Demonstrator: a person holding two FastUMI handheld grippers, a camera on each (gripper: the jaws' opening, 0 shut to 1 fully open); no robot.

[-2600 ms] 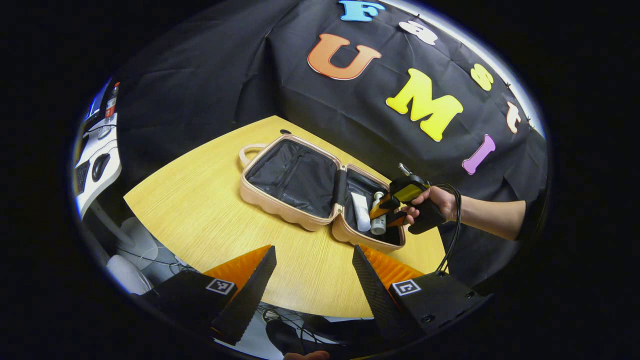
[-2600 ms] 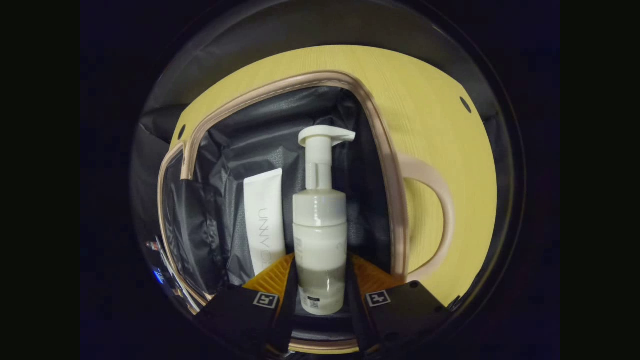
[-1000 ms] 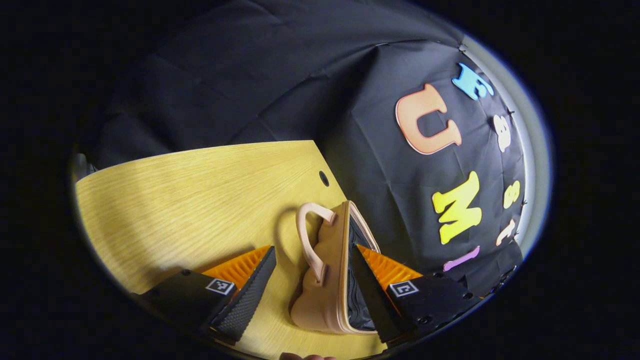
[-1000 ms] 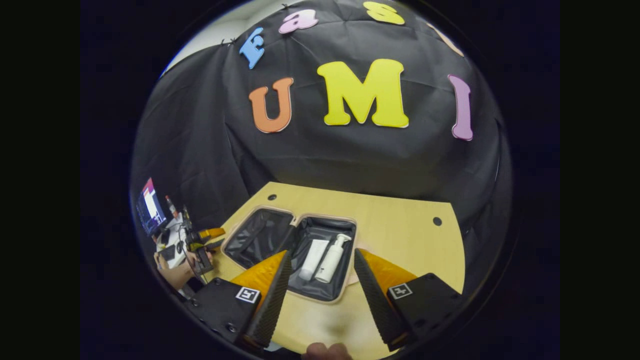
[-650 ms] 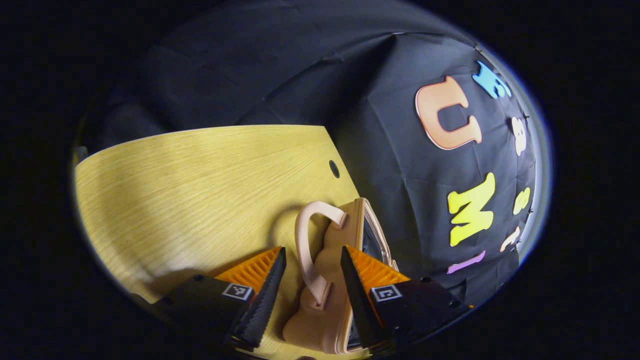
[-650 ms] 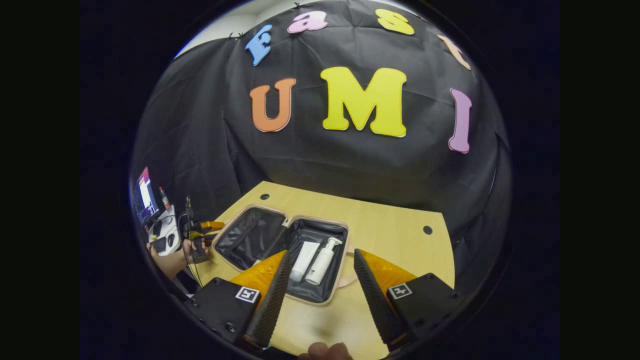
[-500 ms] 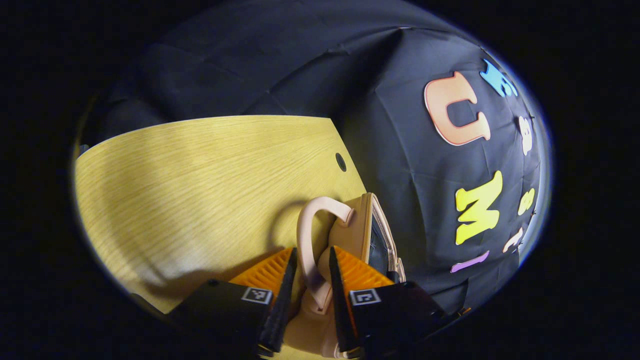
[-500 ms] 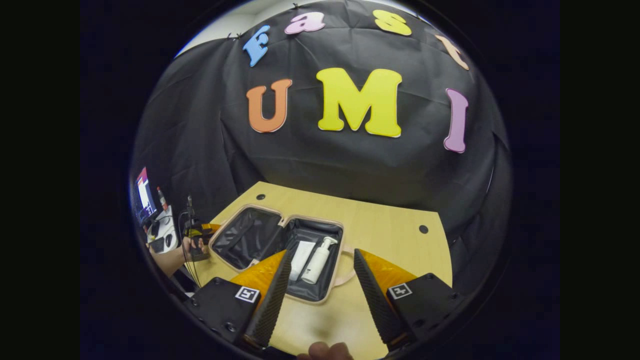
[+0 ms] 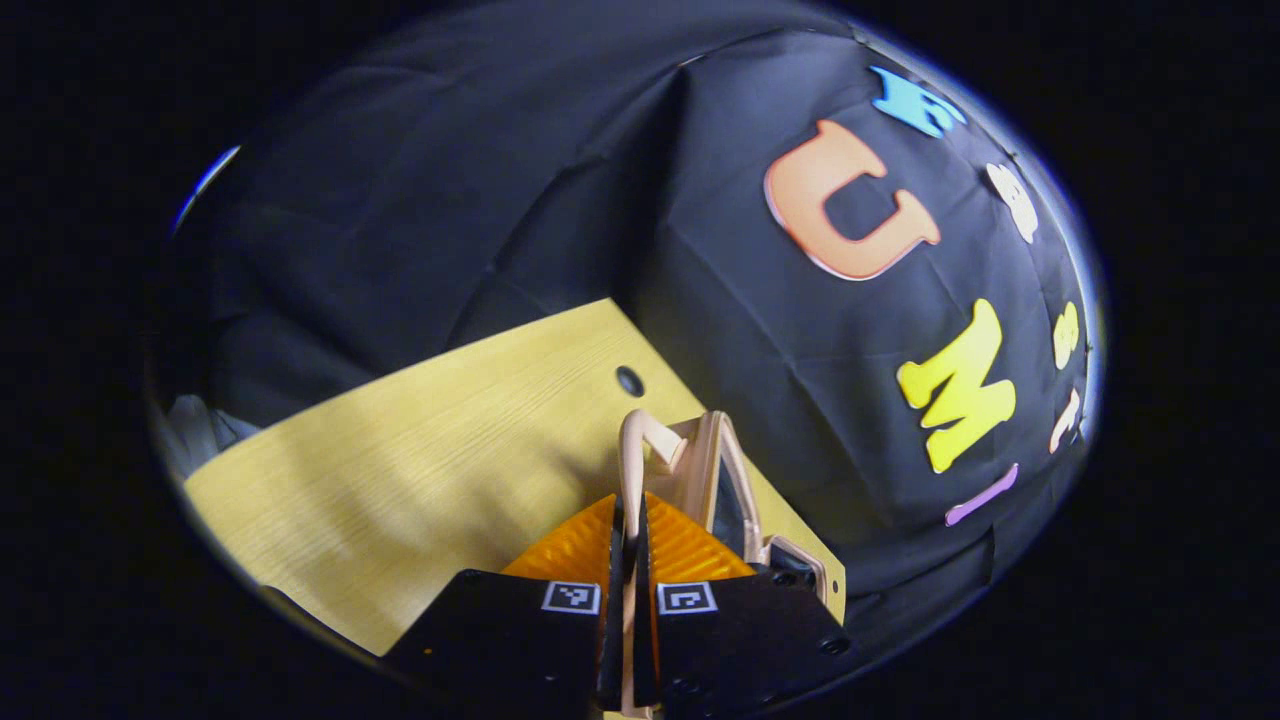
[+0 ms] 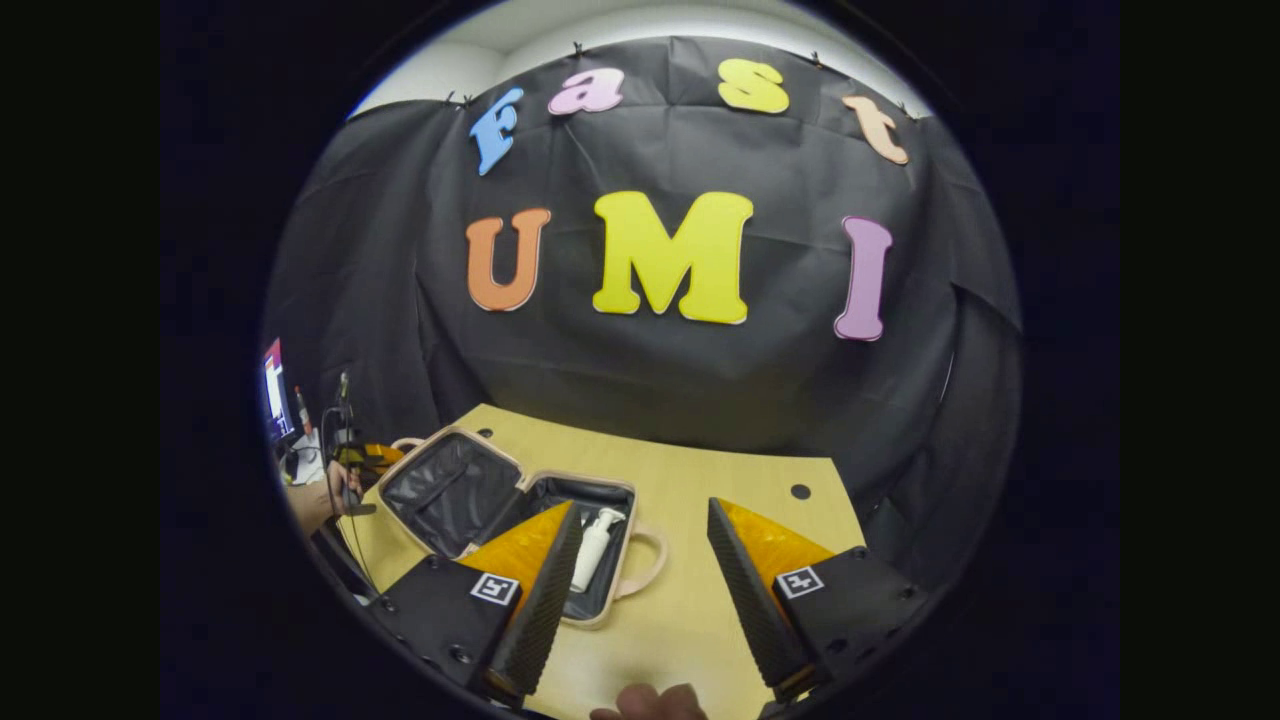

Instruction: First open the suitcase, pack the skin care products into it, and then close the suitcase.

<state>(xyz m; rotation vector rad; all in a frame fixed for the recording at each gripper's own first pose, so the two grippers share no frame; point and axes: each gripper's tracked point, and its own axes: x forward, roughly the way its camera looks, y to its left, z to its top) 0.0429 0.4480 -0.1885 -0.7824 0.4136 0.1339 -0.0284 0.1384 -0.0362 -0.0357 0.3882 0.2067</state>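
Your left gripper (image 9: 627, 560) was clenched on the suitcase handle (image 9: 634, 452), lifting that half off the table (image 9: 420, 470). Your right gripper (image 10: 640, 560) was released, above the table in front of the suitcase (image 10: 455, 490); the pump bottle (image 10: 592, 541) lay inside the suitcase.

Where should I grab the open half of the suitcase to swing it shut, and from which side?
Take the lid by its handle, from the outer edge away from the hinge. The loop stands clear of the shell, thin enough for two fingers. The left gripper is already pinched on it there.
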